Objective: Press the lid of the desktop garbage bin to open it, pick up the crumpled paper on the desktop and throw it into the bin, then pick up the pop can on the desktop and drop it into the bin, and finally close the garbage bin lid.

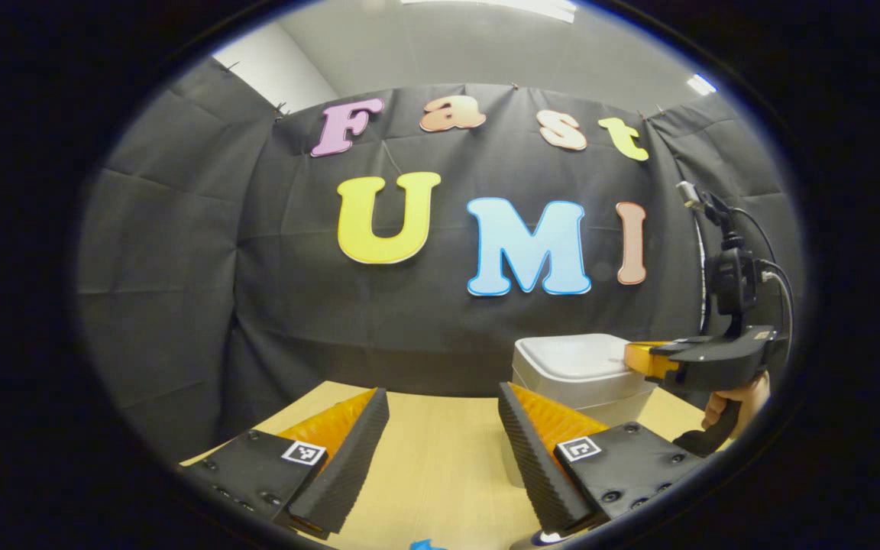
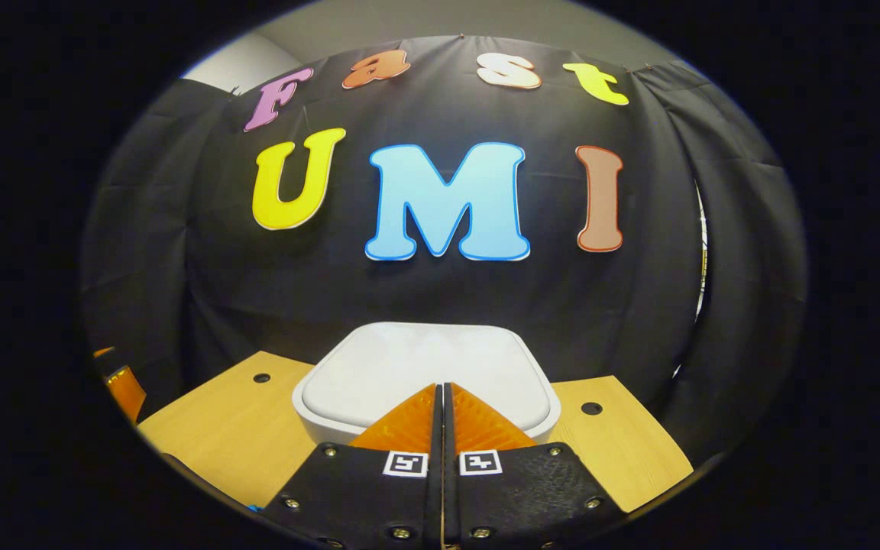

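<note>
The desktop [image 2: 226, 428], a pale wooden surface with two small round holes, is shown bearing the garbage bin [image 2: 425, 374], which stands toward the back edge, near the black cloth wall, with its white lid lying flat and closed. In the right gripper view the right gripper [image 2: 441, 401] is seen directly in front of the bin and over the near edge of the lid, its fingers brought fully together with nothing held between them; whether the tips are touching the lid cannot be told. In the left gripper view the left gripper [image 1: 444, 428] is seen to the left of the bin and nearer than it, its fingers spread wide and empty above bare desktop. The step in hand is judged to be the opening press: the closed tips are best brought straight down onto the front part of the lid, firmly but briefly, so that the latch is released without the light bin being pushed back or tipped. A hand [image 1: 738, 405] on the right gripper's handle is visible beside the bin. A small blue object [image 1: 426, 545] is glimpsed on the desktop well in front of the bin; it cannot be identified. Nothing is seen obstructing the lid.
</note>
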`<state>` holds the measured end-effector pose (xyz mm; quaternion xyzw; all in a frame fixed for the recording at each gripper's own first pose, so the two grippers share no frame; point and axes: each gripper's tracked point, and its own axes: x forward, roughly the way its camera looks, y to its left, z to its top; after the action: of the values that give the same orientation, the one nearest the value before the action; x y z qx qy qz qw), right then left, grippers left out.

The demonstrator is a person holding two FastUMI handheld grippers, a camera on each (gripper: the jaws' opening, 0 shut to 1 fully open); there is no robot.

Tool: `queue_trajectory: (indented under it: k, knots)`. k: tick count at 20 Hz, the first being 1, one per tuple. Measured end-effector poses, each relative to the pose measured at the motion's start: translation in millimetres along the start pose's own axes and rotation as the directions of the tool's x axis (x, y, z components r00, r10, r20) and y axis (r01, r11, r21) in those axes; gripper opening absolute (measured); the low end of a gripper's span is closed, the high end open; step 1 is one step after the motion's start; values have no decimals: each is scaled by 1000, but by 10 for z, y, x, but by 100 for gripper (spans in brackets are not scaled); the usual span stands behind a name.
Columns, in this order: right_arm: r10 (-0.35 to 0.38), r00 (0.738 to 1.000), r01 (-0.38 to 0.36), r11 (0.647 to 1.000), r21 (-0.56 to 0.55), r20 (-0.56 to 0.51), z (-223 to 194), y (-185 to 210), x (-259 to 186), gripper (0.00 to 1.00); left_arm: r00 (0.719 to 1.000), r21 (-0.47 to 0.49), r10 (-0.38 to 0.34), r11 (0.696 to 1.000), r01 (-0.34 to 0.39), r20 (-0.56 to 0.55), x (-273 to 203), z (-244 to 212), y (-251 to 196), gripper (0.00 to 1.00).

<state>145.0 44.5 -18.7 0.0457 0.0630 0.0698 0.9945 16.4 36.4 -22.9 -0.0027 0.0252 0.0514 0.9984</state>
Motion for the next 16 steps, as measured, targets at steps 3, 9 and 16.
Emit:
queue_trajectory:
  k: [3,9,16]
  knots:
    - [7,1000,-7,1000,-15,-18,-91,5,-6,1,1000,4,-7,1000,7,1,5,8,-49,96]
    - [37,999,-35,996,79,-22,-74,5,-6,1,1000,8,-26,1000,26,12,-1,43,-100,96]
    - [50,999,-47,991,129,-21,28,-21,-19,1,999,-3,-31,1000,31,37,-183,128,-82,96]
